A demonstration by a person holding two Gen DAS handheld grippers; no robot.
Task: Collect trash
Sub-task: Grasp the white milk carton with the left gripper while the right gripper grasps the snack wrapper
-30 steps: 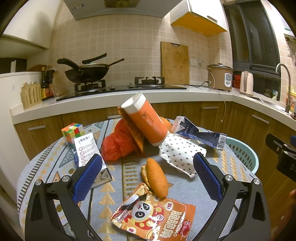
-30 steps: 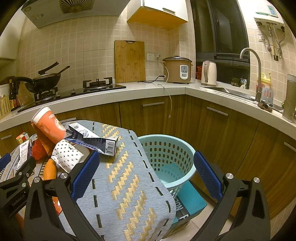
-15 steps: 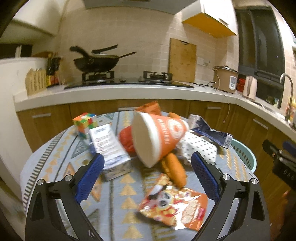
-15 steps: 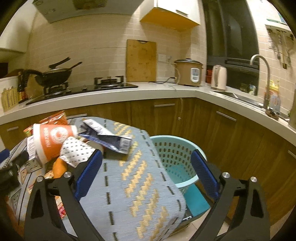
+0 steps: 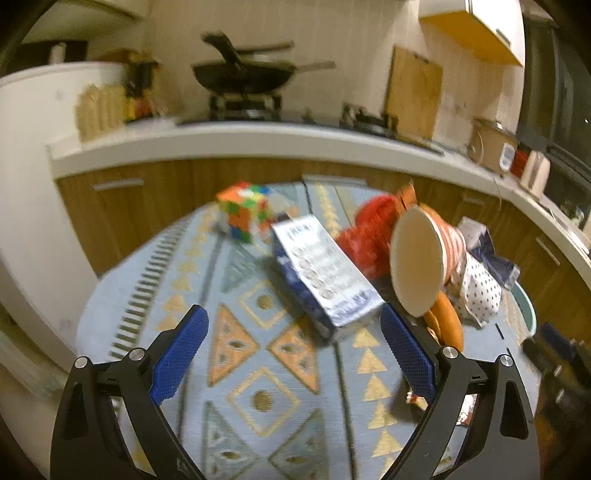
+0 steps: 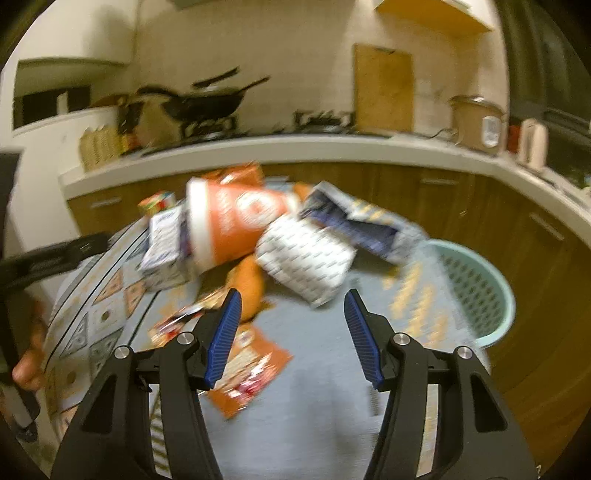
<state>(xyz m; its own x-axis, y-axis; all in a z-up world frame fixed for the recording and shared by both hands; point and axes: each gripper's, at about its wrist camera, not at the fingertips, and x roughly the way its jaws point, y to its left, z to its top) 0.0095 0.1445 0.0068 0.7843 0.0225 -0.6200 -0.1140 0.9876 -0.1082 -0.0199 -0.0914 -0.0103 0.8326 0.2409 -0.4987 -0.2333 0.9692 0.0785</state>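
A patterned tablecloth (image 5: 258, 369) covers the table, bearing a carton (image 5: 325, 280), puzzle cube (image 5: 243, 210) and snack packet (image 6: 247, 373).

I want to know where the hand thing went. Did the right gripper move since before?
Yes. The right gripper swung left: the teal basket, earlier between its fingers, now sits off to the right, and the trash pile lies ahead.

- A home kitchen, both views motion-blurred.
- Upper centre: a black wok (image 5: 243, 75) sits on a gas hob (image 5: 245, 107).
- Tiled wall behind, with a wooden cutting board (image 6: 382, 92) leaning on it.
- Right side: a rice cooker (image 6: 476, 123) and a kettle (image 6: 532, 142) stand on the white desk (image 6: 332, 146).
- Brown wooden cabinets (image 6: 461, 206) run below it.
- Upper right: a yellow-bottomed wall cupboard (image 5: 472, 33).
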